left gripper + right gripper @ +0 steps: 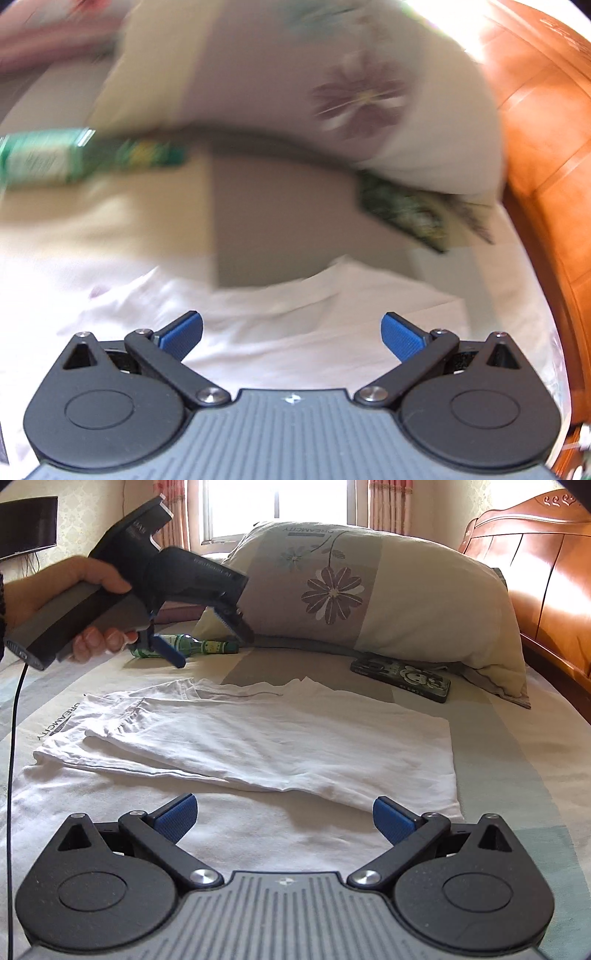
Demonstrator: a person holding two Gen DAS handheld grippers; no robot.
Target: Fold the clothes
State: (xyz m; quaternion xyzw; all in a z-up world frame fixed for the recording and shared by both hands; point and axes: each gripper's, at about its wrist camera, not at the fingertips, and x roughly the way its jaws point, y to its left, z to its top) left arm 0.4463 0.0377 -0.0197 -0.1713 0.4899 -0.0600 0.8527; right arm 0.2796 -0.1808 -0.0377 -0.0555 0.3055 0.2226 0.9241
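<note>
The white shirt (258, 738) lies spread on the bed (517, 775) in front of the pillow (424, 602), with one side already laid over the middle in a long slanting flap, so it is part-folded as it lies; whether more folds are meant or it is being opened out again I cannot judge from here. The right gripper (284, 816) hangs low over the near edge of the cloth with its blue fingers (177, 814) spread wide and nothing between them. The left gripper (291, 332) is likewise released and empty, held up in the air by a hand (92, 590) over the far left of the bed; its own view is smeared with motion. The worries are mostly the clutter. A green bottle (184, 646) lies on its side just beyond the shirt's collar end, and a dark phone (402, 679) lies near the far right corner, tucked against the pillow; a sweeping fold toward the pillow could roll the one or drag cloth over the other. The thin fabric is layered, so a pinch at the near edge might catch only the top layer and pull the flap crooked. The cable (13, 738) trailing from the left gripper could also snag the sleeve side.
</note>
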